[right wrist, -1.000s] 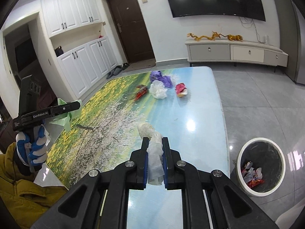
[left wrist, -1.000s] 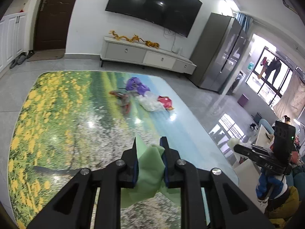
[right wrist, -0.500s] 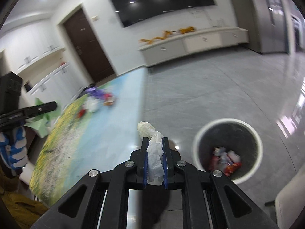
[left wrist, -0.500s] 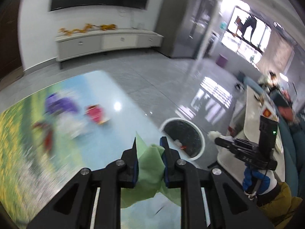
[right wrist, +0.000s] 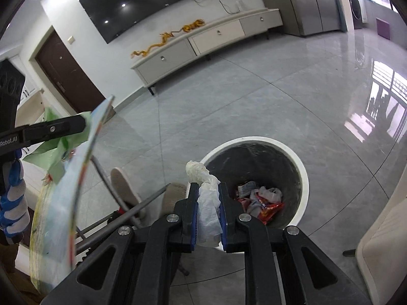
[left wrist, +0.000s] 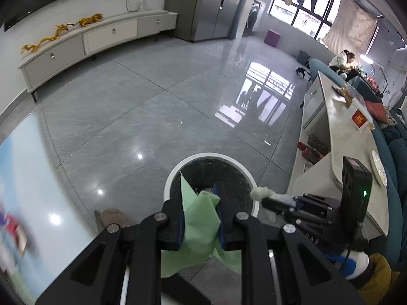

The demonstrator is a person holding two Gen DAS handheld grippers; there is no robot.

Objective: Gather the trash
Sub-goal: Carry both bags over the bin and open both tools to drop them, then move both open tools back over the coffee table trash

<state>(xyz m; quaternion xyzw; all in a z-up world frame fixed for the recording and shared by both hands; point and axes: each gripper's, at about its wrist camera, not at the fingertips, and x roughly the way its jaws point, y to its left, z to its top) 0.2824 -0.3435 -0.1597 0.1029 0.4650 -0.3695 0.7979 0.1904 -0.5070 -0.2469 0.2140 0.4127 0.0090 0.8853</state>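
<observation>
A white-rimmed bin lined in black stands on the grey floor just past my left gripper, which is shut on a crumpled green sheet. Over the bin's right rim in the left wrist view reaches my right gripper with a white tissue. The right wrist view has the bin below, wrappers inside. The right gripper hangs at its near rim, jaws opening, the white tissue still between the pads. At far left the left gripper holds the green sheet.
The glossy printed table ends left of the bin, with a chair tucked under it. A pale counter and a cream cabinet stand right of the bin. A TV cabinet lines the far wall. A person sits far off.
Both grippers have swung off the table and down over the floor bin, each still carrying its piece. The bin is now large and close below both.
</observation>
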